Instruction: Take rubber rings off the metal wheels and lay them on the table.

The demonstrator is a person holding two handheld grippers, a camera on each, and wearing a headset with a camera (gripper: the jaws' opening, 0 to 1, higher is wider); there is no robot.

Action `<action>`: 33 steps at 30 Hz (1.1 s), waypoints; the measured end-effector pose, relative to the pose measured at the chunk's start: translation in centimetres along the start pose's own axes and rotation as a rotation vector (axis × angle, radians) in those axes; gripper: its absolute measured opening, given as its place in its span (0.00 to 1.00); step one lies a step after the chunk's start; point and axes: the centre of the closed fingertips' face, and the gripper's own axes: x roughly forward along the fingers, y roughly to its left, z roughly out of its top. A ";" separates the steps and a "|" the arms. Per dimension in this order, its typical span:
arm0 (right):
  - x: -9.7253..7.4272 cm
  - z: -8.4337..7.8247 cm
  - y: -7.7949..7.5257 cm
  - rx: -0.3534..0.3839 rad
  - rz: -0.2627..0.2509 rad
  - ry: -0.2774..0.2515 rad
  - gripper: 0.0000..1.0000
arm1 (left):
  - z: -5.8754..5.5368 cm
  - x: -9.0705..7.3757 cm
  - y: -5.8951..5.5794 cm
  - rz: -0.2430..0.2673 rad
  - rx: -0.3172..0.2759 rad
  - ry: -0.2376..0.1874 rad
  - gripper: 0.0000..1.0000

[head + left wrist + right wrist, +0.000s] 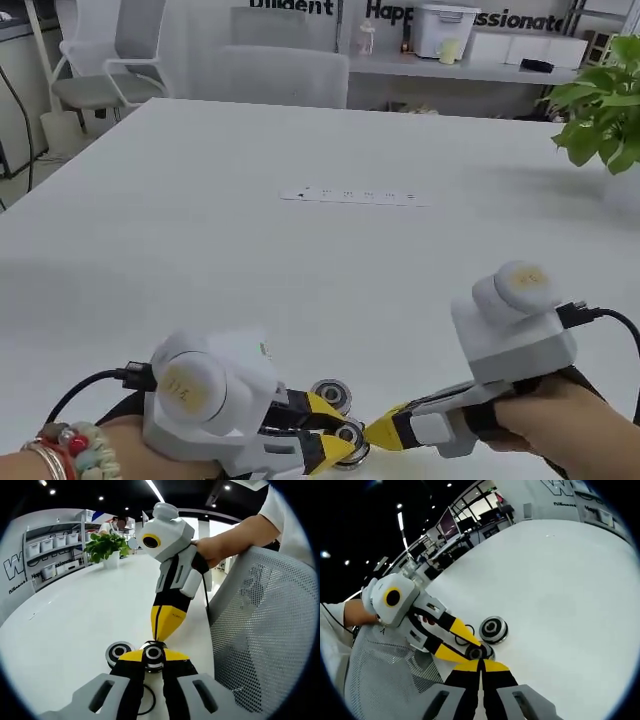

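Your left gripper [152, 654] clamped the wheel [476, 652] at the table's [330, 250] near edge and your right gripper [480, 663] was pinched shut at its rim, so you needed to hold steady and peel the rubber ring [153, 668] outward, not yank.

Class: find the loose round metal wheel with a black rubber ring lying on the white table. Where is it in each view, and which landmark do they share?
Head view: loose metal wheel bottom centre, beyond the yellow jaws.
Left gripper view: wheel lower left of centre, beside the jaws.
Right gripper view: wheel near centre, above the jaws.
Shared landmark: second wheel clamped in the jaws.
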 end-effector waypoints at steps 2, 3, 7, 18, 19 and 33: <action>0.0 0.0 0.1 0.002 0.003 -0.002 0.00 | 0.0 0.0 0.0 -0.001 0.000 0.000 0.08; 0.0 0.0 0.1 0.003 0.005 -0.002 0.00 | 0.0 0.0 0.0 -0.001 0.000 0.000 0.08; 0.0 0.0 0.2 -0.005 0.009 0.000 0.00 | 0.0 0.0 0.0 -0.003 0.000 -0.001 0.08; -0.1 1.1 1.6 0.002 0.082 -0.055 0.00 | 0.0 0.0 -0.1 -0.002 -0.001 -0.001 0.08; -0.1 1.5 2.5 0.026 0.127 -0.071 0.00 | 0.0 0.1 -0.1 0.000 -0.001 -0.001 0.08; 0.1 0.2 -0.1 0.036 -0.008 -0.026 0.00 | 0.0 0.0 -0.2 0.002 0.006 0.009 0.08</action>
